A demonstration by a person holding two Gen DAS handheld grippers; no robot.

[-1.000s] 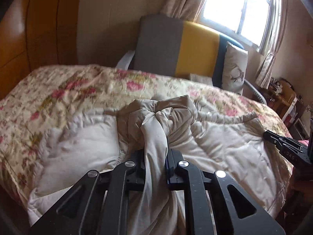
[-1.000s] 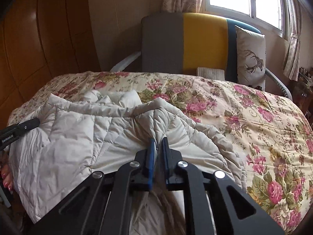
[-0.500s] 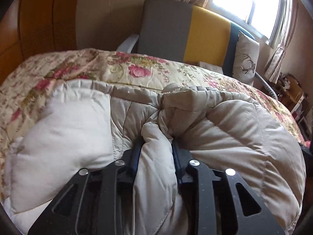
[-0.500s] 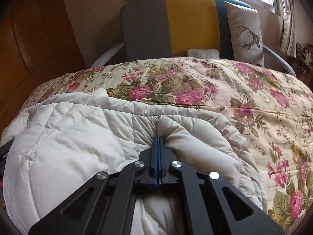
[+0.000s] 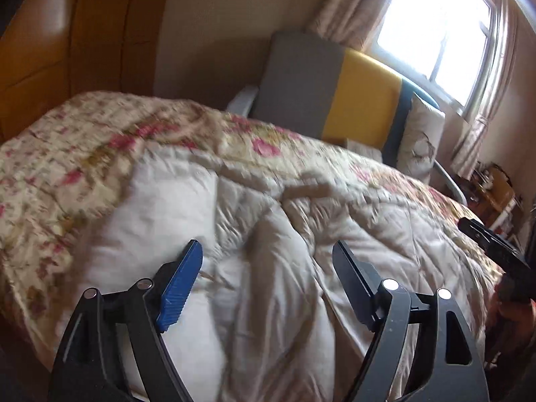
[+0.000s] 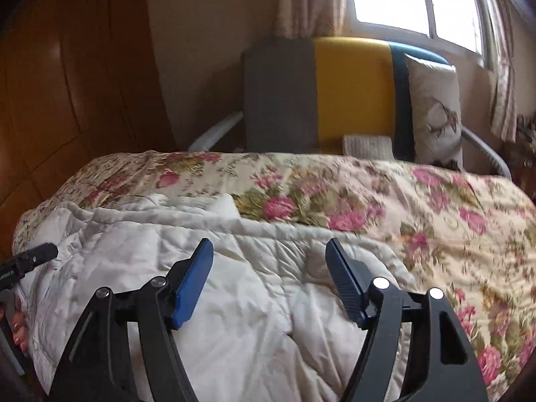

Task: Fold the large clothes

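Note:
A cream quilted padded garment (image 5: pixel 274 268) lies folded over on the floral bedspread (image 5: pixel 83 154), seen also in the right wrist view as the same garment (image 6: pixel 214 288). My left gripper (image 5: pixel 268 251) hovers over its near part, jaws opening wide, fabric lying beneath them but not pinched. My right gripper (image 6: pixel 269 251) hangs over the garment's right half, jaws also opening, pads clear of the cloth. The other gripper's tip shows at each view's edge: the right one (image 5: pixel 492 244), the left one (image 6: pixel 30 261).
A grey, yellow and teal chair (image 6: pixel 321 93) with a deer-print cushion (image 6: pixel 435 110) stands behind the bed under a bright window (image 5: pixel 435 23). Wooden wardrobe panels (image 6: pixel 67 100) rise at the left. The floral bedspread (image 6: pixel 435 221) spreads right of the garment.
Both grippers were shut on bunched garment fabric, carried it forward across the bed, then let go. Both now stand open and drawn back, with the garment settled flat.

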